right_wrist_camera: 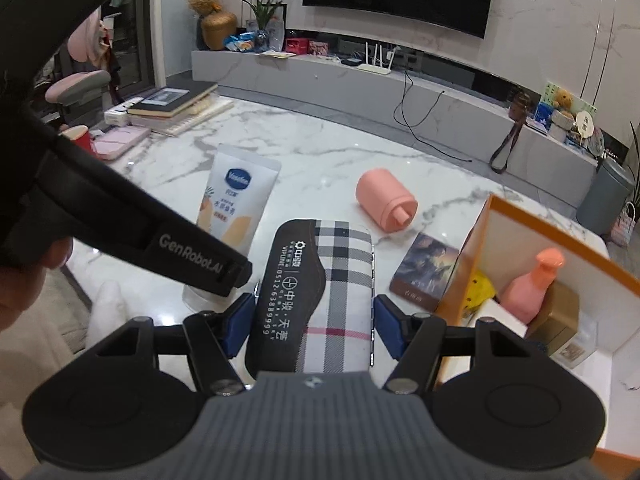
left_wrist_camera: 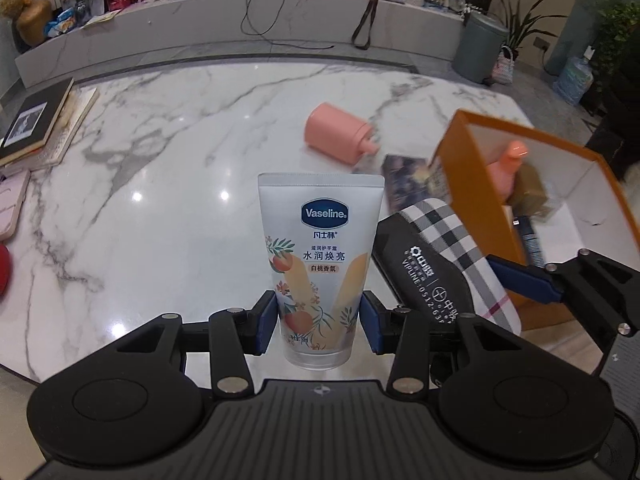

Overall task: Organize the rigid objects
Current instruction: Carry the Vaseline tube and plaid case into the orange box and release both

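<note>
The big white marble table [left_wrist_camera: 160, 152] holds an orange box [right_wrist_camera: 476, 248] on the right side, and inside the box stand a pink bottle [right_wrist_camera: 532, 284] and a small brown box [right_wrist_camera: 560, 316]. The right gripper [right_wrist_camera: 314, 320] is clamped on a checked glasses case [right_wrist_camera: 340, 280] with a black flap, held up just beside the orange box, and the left gripper [left_wrist_camera: 318, 320] is squeezed on a Vaseline tube [left_wrist_camera: 320, 248] standing cap down. A fat pink bottle [left_wrist_camera: 336, 134] lies on its side farther back on the table, and a small dark card [right_wrist_camera: 426, 272] lies flat between it and the orange box.
</note>
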